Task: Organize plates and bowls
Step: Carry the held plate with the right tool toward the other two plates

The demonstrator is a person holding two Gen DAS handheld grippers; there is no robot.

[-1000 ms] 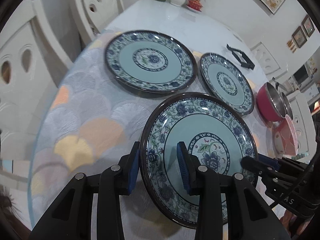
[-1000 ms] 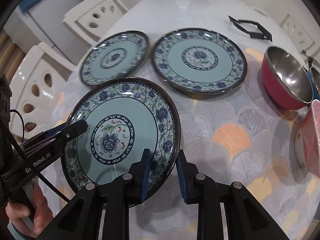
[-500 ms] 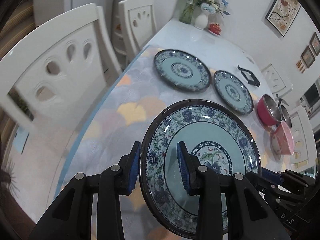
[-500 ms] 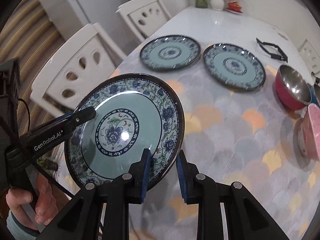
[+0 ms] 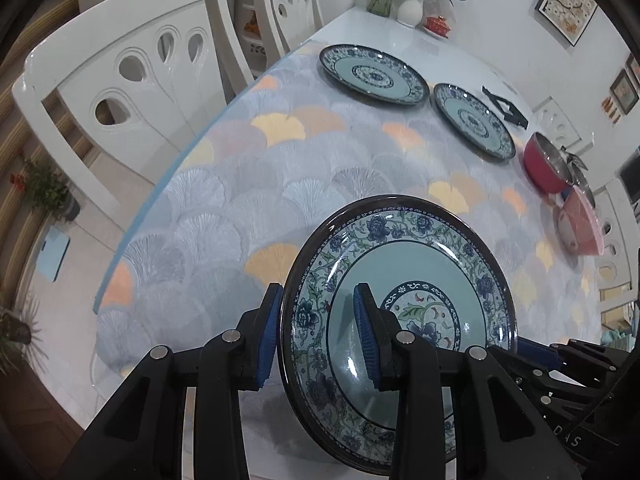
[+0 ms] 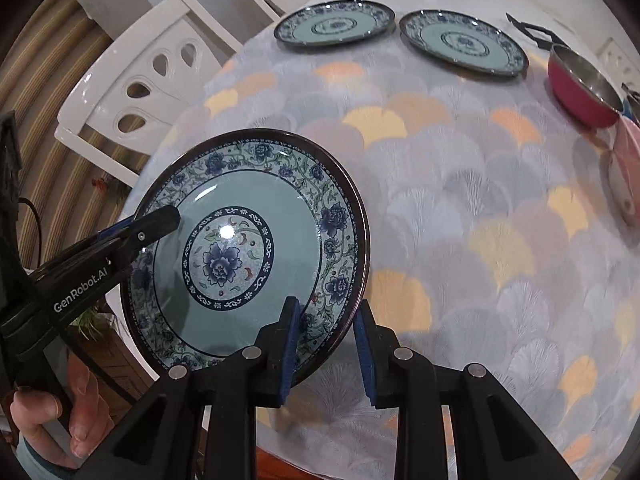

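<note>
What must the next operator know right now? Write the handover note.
Left gripper: shut on the floral plate, at its left rim.
Right gripper: shut on the same plate, at its right rim.
The floral plate is in the air, tilted, over the table's near edge.
Left far plate and right far plate lie flat, side by side. Red bowl and pink bowl are at the right.
Done: nothing stacked.
Left: stack the plates, then the bowls.

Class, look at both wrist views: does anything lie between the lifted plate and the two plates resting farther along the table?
Nothing visible: only bare patterned tablecloth separates the lifted plate from the two resting plates. The red bowl sits off to the right.
</note>
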